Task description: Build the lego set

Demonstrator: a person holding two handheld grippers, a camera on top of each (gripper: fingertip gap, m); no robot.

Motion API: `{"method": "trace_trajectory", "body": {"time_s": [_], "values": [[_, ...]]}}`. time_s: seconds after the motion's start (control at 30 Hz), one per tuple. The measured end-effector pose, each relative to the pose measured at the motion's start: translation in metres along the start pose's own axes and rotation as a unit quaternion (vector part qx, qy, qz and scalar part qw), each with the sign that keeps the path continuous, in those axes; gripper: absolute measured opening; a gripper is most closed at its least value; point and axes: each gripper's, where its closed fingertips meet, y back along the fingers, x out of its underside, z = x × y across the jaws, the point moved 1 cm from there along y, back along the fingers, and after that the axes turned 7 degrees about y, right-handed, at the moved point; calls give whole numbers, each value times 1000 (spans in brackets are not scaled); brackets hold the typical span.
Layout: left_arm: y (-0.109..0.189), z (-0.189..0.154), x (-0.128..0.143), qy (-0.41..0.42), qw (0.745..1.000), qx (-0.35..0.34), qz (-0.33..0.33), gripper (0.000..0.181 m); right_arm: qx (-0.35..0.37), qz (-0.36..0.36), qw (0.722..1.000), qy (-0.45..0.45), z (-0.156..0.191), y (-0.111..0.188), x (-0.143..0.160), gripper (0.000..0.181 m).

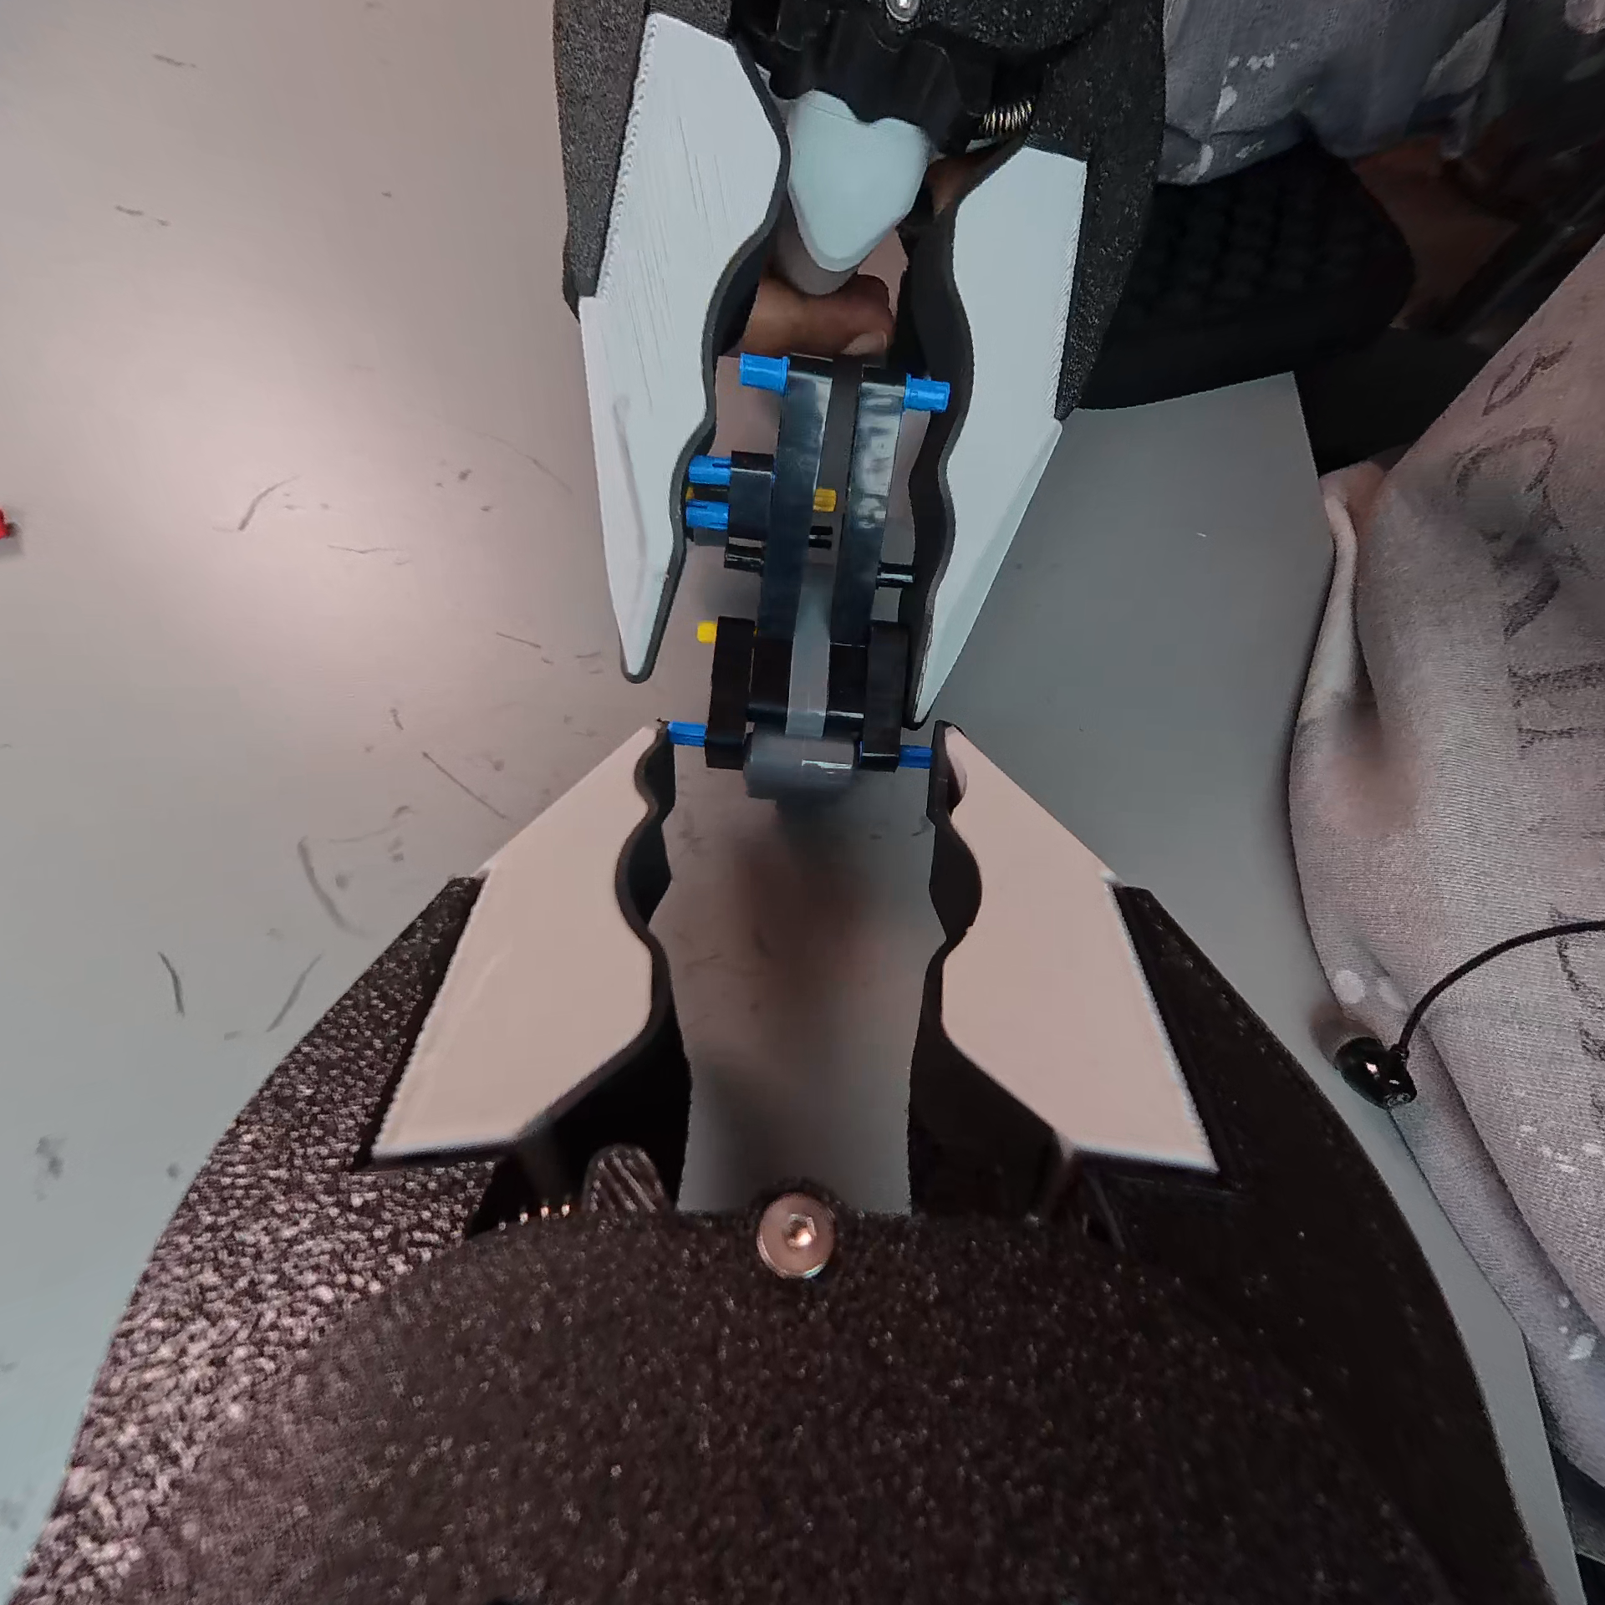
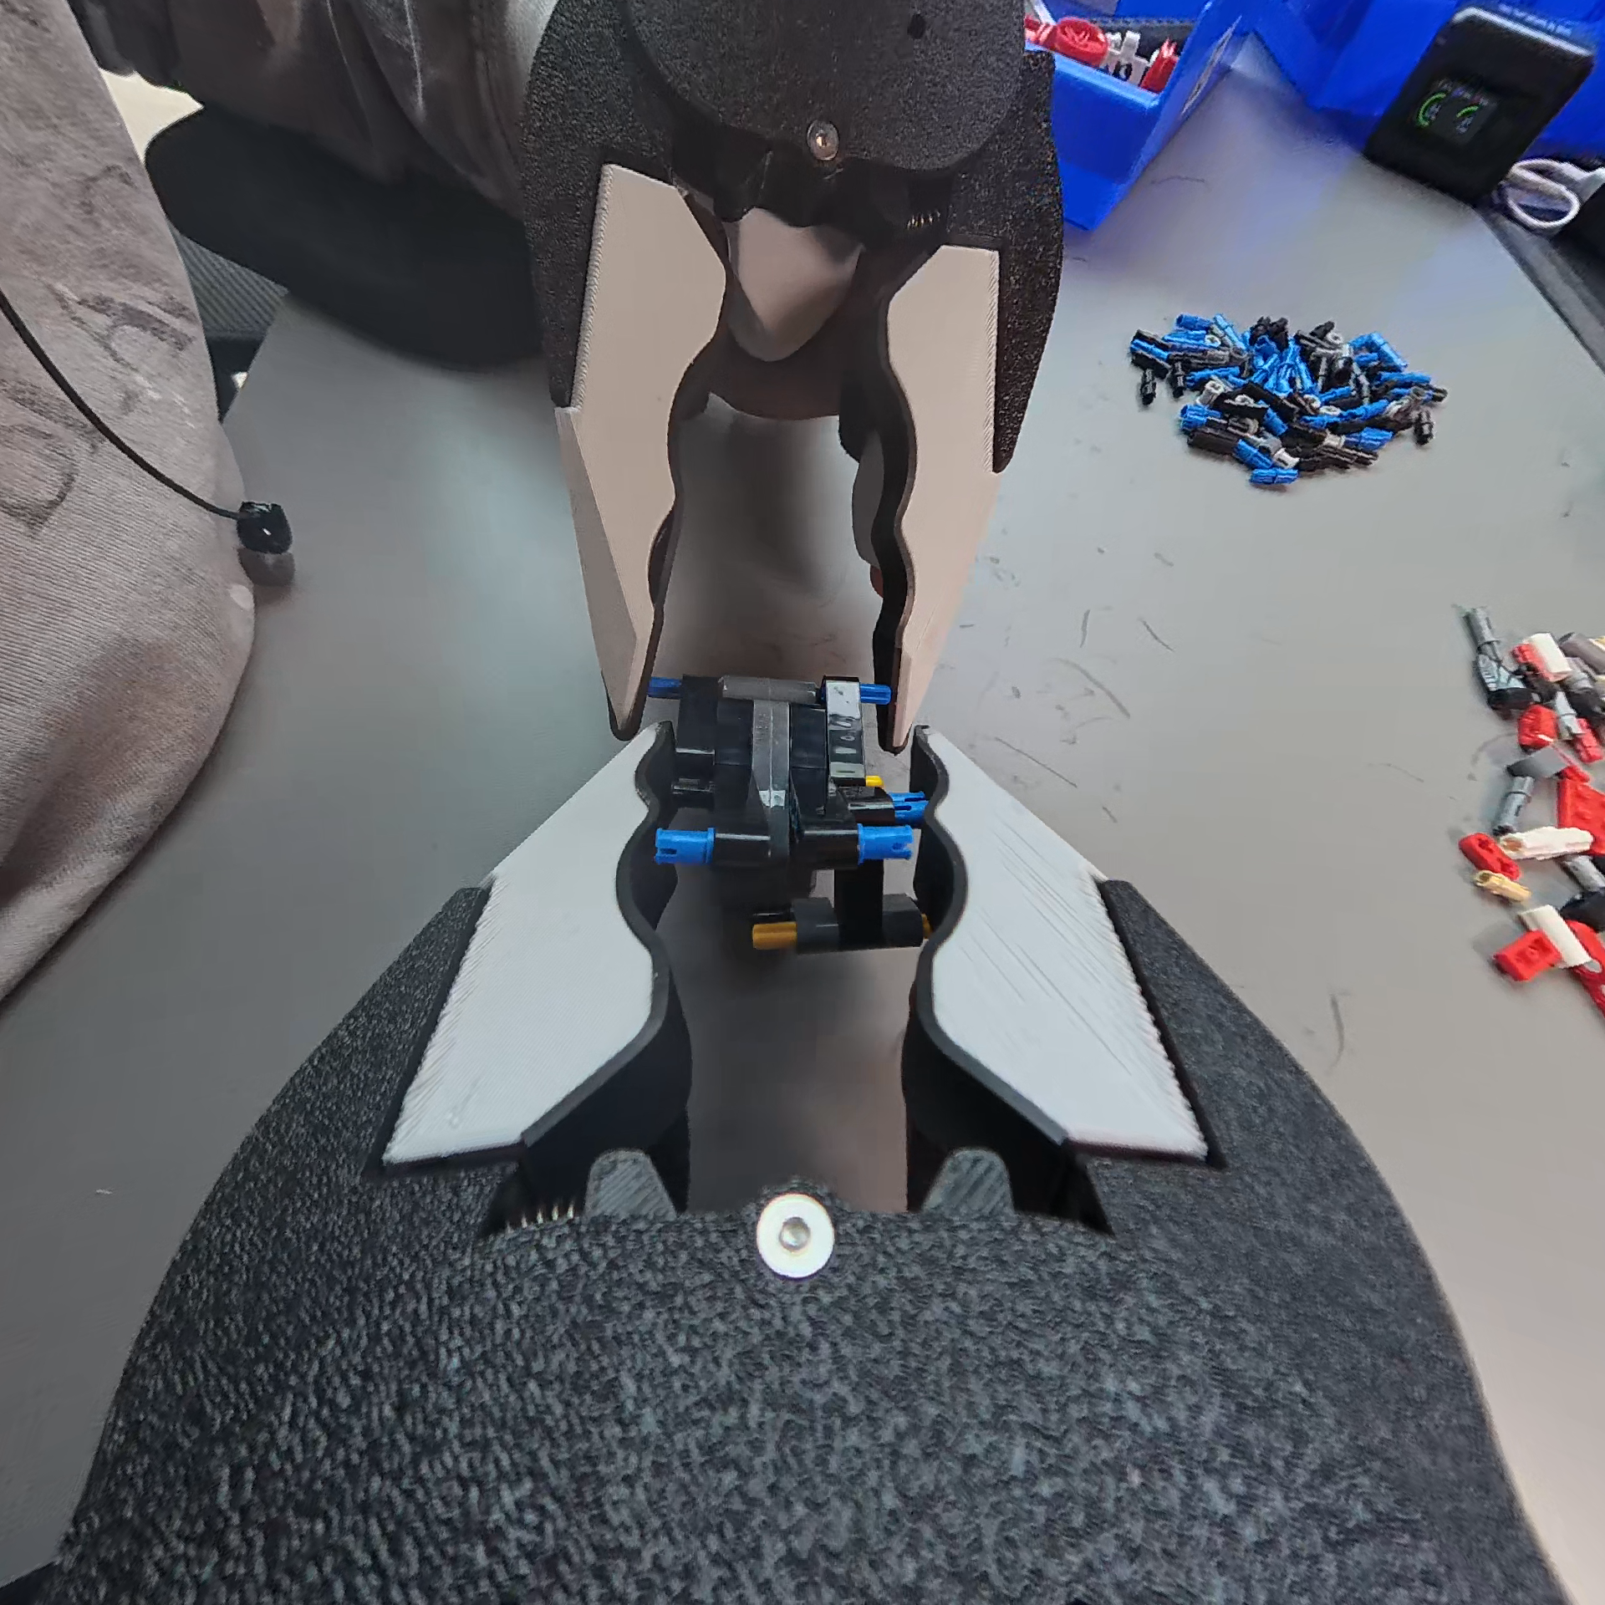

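Observation:
A black and grey lego assembly (image 1: 808, 538) with blue and yellow pins hangs between both grippers, just above the grey table (image 1: 260, 347). My left gripper (image 1: 801, 738) is closed on its near end, with the fingertips (image 1: 653, 756) against the blue pins on each side. My right gripper (image 1: 779, 692) comes in from the opposite side and clamps the rest of the assembly. In the right wrist view the assembly (image 2: 773, 782) lies between the right gripper's (image 2: 790, 738) fingers. The left gripper (image 2: 760, 729) pinches its far end there.
A pile of blue and black pins (image 2: 1285, 391) lies at the right. Red, white and grey parts (image 2: 1546, 799) lie at the right edge. Blue bins (image 2: 1120, 113) and a black device with a screen (image 2: 1476, 95) stand at the back. A person's grey clothing (image 2: 87, 521) borders the table. Left and right tips are no more than a few centimetres apart.

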Motion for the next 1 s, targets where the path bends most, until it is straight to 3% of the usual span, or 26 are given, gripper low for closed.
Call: {"method": "trace_trajectory", "body": {"time_s": [0.13,0.2,0.3,0.43,0.57,0.7,0.83,1.0], "values": [[0,2,0,17,1000,12,-5,60,16,8,1000,0,-4,-1,1,58],[0,2,3,22,1000,9,-1,60,19,11,1000,13,-3,0,2,75],[0,1,6,12,1000,0,3,68,29,8,1000,-2,-5,12,-1,78],[3,1,3,16,1000,-2,-7,74,68,13,998,-3,-9,29,-7,65],[-2,4,3,11,1000,-2,-2,86,111,33,989,91,6,37,-27,45],[-17,6,6,-26,999,-6,33,93,133,123,960,215,24,21,-18,33],[-24,5,9,-41,998,-23,52,69,197,167,919,297,19,15,-9,19],[-23,4,9,-5,998,-38,47,65,243,180,876,376,13,12,-3,17]]}}
